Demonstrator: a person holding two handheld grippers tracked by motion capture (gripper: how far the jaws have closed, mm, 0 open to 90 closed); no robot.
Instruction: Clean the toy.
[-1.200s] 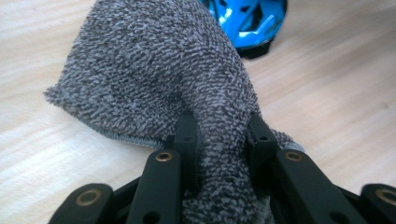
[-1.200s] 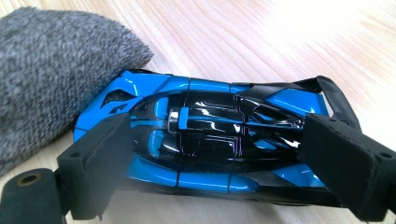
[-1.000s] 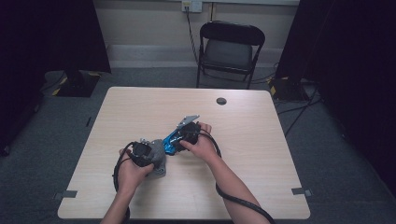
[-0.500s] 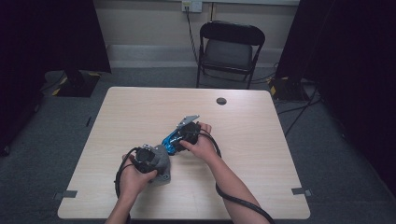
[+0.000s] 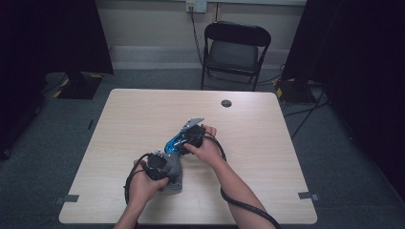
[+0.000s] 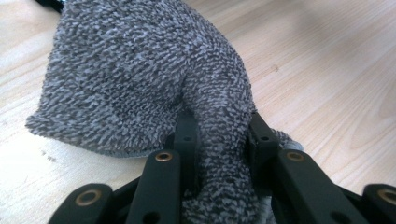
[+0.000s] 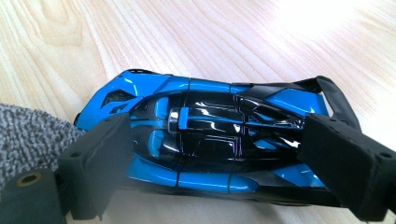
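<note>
The left tool [image 5: 168,168] is clamped on a grey fuzzy cloth [image 6: 140,79]: in the left gripper view a thick fold of the cloth is pinched between the two black jaws, and the rest of it spreads flat on the table [image 6: 336,70] in front of them. In the high view this cloth [image 5: 175,177] lies near the front edge of the table [image 5: 143,114], a little left of the middle, partly under the left hand [image 5: 143,183]. The right tool [image 5: 184,139] is clamped on a blue and black toy car [image 7: 210,140]; in the right gripper view its two padded jaws press on the car from both sides, one near each end, and the car rests on the wood. A corner of the grey cloth [image 7: 32,135] shows at the left edge of that view, just beside one end of the car. In the high view the toy car [image 5: 173,142] is close to the middle of the table, just beyond the cloth, with the right hand [image 5: 203,145] behind it. The table is of light wood with a visible grain, and a small dark round disc [image 5: 226,103] lies near its far edge, well apart from the hands. Behind the table stands a black folding chair [image 5: 236,52] on a grey carpet [image 5: 344,157]. A cable [image 5: 195,28] hangs from a wall socket [image 5: 196,5], and the two sides of the room are dark.
</note>
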